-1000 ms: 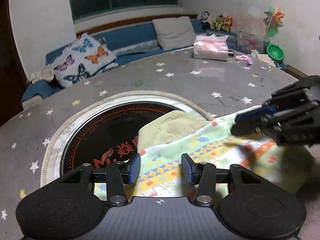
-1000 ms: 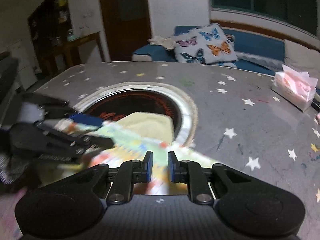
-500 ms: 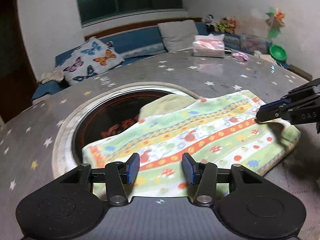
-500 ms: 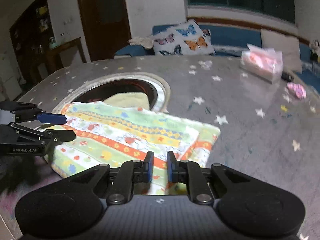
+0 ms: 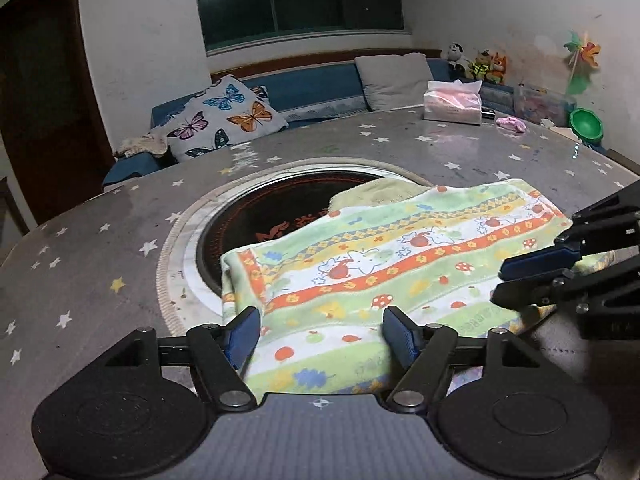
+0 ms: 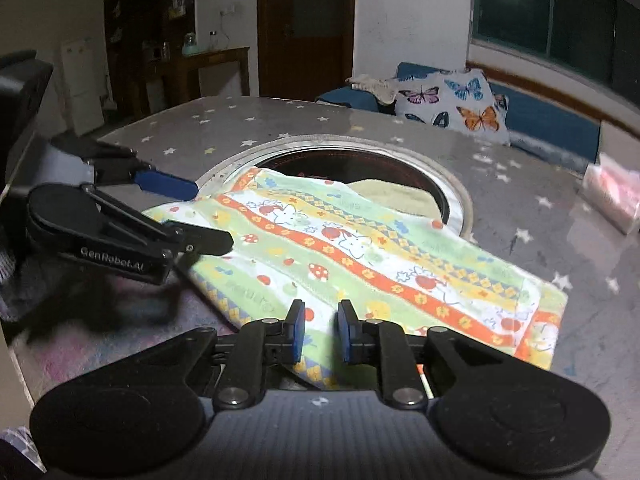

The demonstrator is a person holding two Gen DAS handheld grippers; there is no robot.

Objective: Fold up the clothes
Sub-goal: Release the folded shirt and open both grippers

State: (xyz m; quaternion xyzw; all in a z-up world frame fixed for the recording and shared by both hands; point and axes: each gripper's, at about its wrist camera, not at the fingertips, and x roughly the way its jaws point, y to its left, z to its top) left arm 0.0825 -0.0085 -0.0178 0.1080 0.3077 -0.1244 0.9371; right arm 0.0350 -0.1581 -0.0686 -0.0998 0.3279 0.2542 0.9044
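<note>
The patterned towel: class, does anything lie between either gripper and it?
Nothing visible does. The left gripper is open with the patterned towel lying directly between its fingers, and the right gripper is part-open right over the towel's near edge. Both reach it unobstructed on the star-print table.

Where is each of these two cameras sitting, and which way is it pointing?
Left wrist: sits on the left gripper, looks along its open fingers over the towel toward the sofa; the right gripper shows at right.
Right wrist: sits on the right gripper, looks over the towel toward the door; the left gripper shows at left.
Shared: towel, table, butterfly pillow.
</note>
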